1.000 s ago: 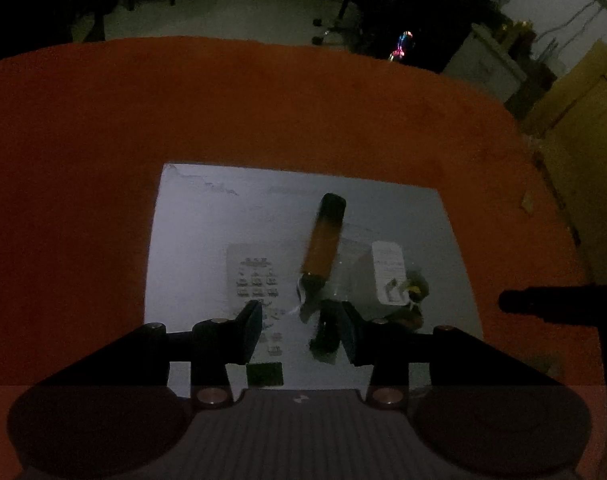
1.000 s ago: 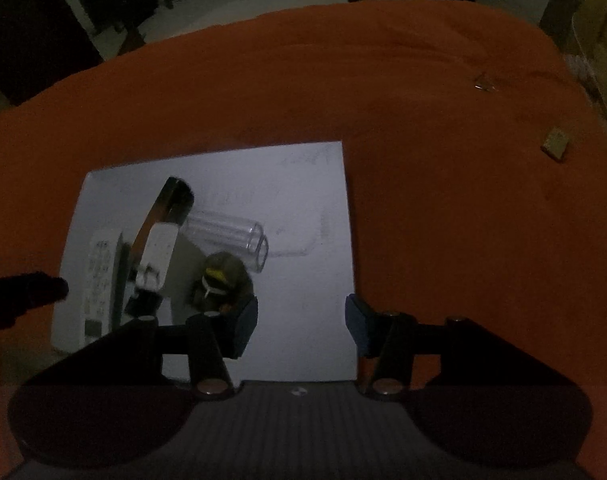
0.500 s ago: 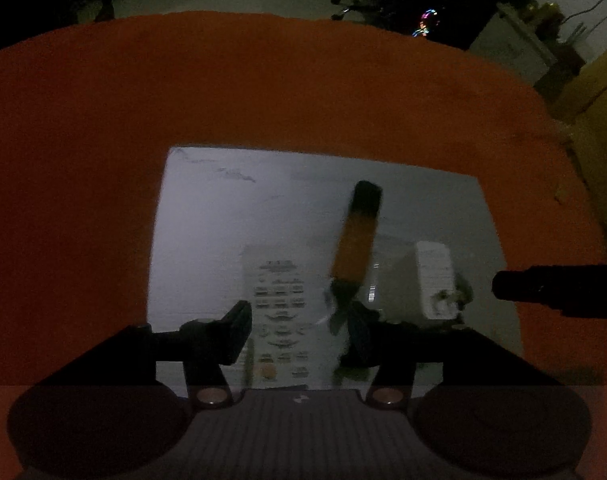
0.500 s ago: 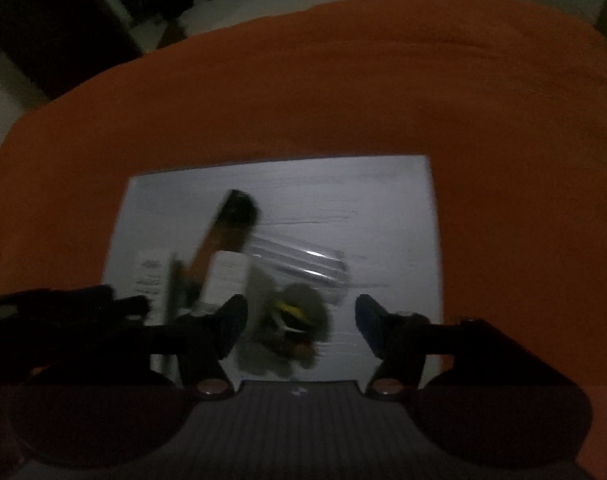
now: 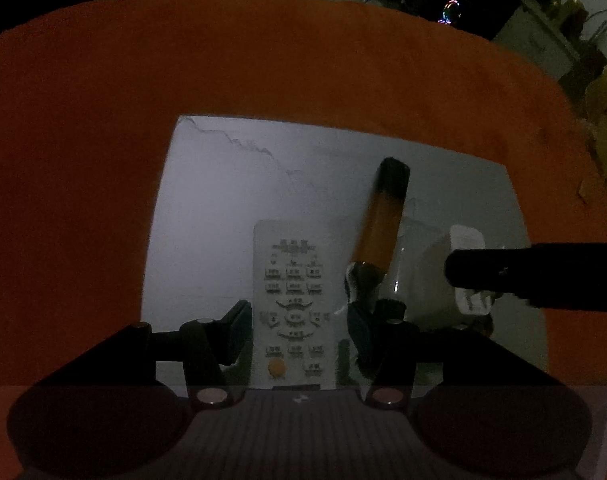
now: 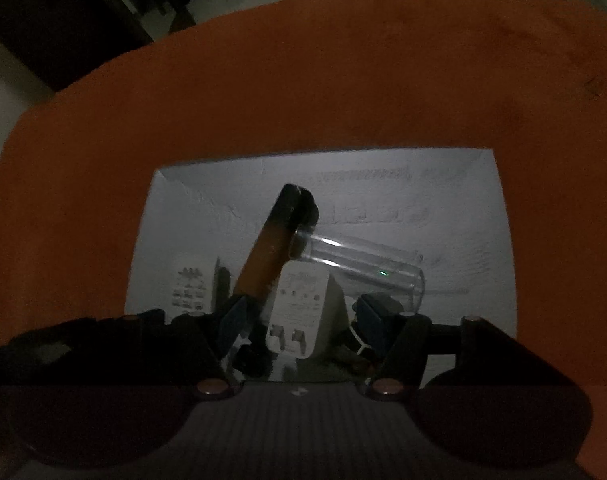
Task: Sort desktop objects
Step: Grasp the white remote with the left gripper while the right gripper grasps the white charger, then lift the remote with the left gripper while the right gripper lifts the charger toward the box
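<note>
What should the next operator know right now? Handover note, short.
Left gripper: jaws open, straddling the white remote, not pressing it.
Right gripper: jaws open either side of the white charger plug, no grip visible.
All items sit bunched on the white sheet over the orange cloth: remote, amber bottle with black cap, clear tube, charger. Something small and dark lies beside the charger, too dim to identify.
Done: nothing appears sorted yet.
Left: probably close on remote and charger, lift, then clear the rest.
</note>
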The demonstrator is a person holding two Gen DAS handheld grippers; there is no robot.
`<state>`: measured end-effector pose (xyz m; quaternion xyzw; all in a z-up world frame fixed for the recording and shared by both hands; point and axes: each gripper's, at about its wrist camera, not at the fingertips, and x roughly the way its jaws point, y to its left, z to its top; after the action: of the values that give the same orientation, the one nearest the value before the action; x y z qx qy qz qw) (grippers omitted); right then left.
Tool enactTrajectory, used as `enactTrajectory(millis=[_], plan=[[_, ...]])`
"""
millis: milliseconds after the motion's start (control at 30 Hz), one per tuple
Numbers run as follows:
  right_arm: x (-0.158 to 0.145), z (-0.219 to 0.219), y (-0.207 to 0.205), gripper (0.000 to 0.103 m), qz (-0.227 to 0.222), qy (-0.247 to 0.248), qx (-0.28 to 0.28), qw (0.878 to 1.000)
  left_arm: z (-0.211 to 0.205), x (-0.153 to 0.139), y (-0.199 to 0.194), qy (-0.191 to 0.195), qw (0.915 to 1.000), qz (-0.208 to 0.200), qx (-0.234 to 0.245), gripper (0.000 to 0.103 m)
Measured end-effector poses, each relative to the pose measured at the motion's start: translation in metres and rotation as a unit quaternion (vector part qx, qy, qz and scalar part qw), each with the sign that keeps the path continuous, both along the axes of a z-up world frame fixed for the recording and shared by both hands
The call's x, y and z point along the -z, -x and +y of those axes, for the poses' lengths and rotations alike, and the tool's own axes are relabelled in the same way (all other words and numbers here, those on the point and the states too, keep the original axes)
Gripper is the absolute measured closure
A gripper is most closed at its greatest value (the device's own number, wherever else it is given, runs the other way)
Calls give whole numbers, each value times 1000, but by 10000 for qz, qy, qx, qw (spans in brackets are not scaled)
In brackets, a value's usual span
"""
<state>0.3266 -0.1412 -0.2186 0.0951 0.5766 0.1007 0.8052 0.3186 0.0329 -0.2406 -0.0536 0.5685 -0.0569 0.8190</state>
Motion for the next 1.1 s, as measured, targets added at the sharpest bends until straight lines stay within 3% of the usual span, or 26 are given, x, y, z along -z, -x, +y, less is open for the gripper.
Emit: enactTrajectory(millis=[367,500,533,633,767,867,1100], plan=[[16,16,-1,40,-10,359,-90,9993,-6,4,-4,-170,9993,236,-214,54],[18,22,0,43,-41,535,-175,9984,-7,6,-8,-362,9979,347,-398,45],[19,23,0,45,-37,583,-163,9982,-8,6,-8,-426,9976,361,-410,45],[22,24,-1,61,-14,666,-144,9977,-13,6,-11,-537,9975,357,-280,45],[25,21,-4,65,15,583,-48,9983,-13,8,-13,-509,9974,407,-296,45],[28,22,-6,65,230,583,-57,9980,-17,11,-14,-688,9959,541,-240,45],[36,21,-6,63,182,525,164,9983,-22,14,-18,-925,9940,530,-264,44]])
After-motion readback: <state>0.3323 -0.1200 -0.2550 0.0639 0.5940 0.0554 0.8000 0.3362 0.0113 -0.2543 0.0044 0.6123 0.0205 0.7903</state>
